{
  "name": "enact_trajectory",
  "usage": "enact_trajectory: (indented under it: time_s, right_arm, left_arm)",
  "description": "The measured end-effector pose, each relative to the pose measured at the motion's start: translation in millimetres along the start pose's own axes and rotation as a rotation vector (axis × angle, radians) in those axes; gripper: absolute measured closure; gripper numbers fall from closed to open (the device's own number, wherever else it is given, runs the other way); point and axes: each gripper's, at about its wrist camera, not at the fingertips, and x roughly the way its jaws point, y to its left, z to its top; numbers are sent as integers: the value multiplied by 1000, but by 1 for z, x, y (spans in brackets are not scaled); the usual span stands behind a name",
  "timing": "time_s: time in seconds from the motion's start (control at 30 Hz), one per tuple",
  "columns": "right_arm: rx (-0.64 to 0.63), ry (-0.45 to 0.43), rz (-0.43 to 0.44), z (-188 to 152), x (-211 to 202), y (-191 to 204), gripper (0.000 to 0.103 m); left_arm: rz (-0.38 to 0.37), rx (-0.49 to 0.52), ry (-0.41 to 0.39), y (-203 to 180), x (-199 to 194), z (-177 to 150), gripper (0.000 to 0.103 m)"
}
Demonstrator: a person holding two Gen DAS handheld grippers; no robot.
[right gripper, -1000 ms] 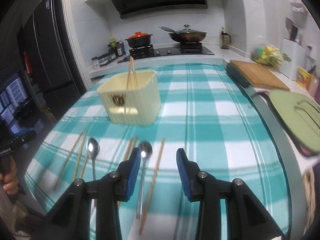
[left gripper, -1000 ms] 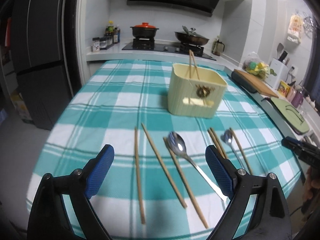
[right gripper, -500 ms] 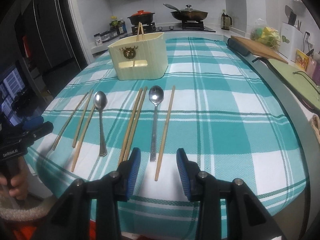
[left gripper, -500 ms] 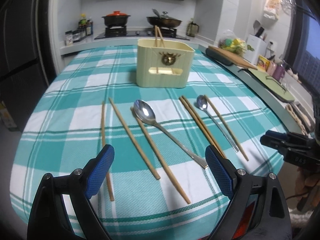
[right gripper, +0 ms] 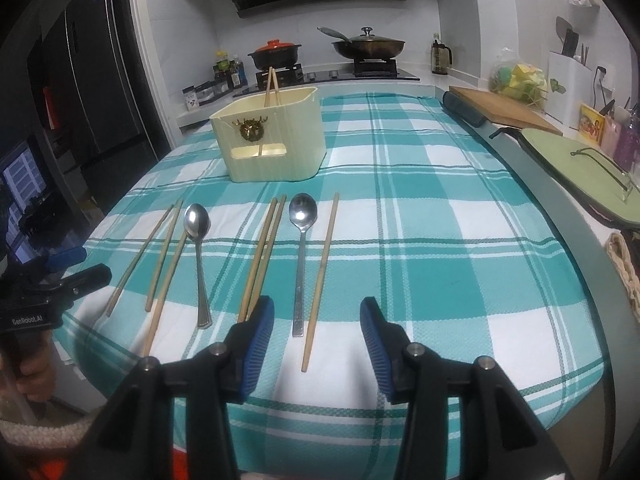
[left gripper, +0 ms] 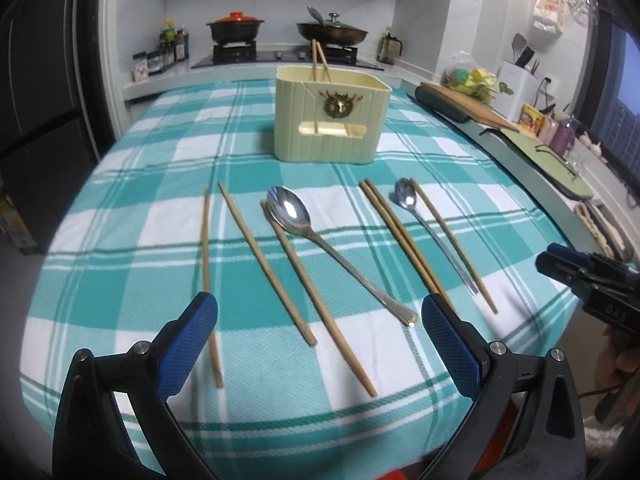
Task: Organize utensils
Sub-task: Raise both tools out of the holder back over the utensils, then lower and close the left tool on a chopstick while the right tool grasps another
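The left claw (left gripper: 320, 344) has black angular arms tipped with blue pads (left gripper: 188, 344) of a fine cross-hatched texture, and a silver screw sits on each arm. The right claw (right gripper: 317, 344) is built the same way: black arms, blue textured pads (right gripper: 258, 344), silver screws. White lettering marks both black handles. A fuzzy cream sleeve cuff (right gripper: 36, 444) shows at the person's left hand (right gripper: 28, 372), with orange fabric below it.

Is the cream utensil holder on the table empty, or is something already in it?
Not empty. The utensil holder stands upright with a pair of chopsticks sticking out of its top; one also shows through its front window.
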Motion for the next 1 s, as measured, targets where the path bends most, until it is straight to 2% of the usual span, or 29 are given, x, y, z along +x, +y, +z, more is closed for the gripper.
enact_trajectory:
  time_s: [0.07,0.4,0.73,1.0]
  right_arm:
    - [-13,-3,3,-1,-1,4,57]
    - [-23,20,14,-6,3,15,57]
    - [-75,58,27,-4,29,31,57]
    - [-5,76,-7,-8,36,10,57]
  left_arm:
    - [-6,-13,10,0,-1,-5,1]
    - [97,-27,-2,22,-14,-11,1]
    - [172,-147,2,68,-6,-14,1]
    - [260,-190,21,99,3,-9,1]
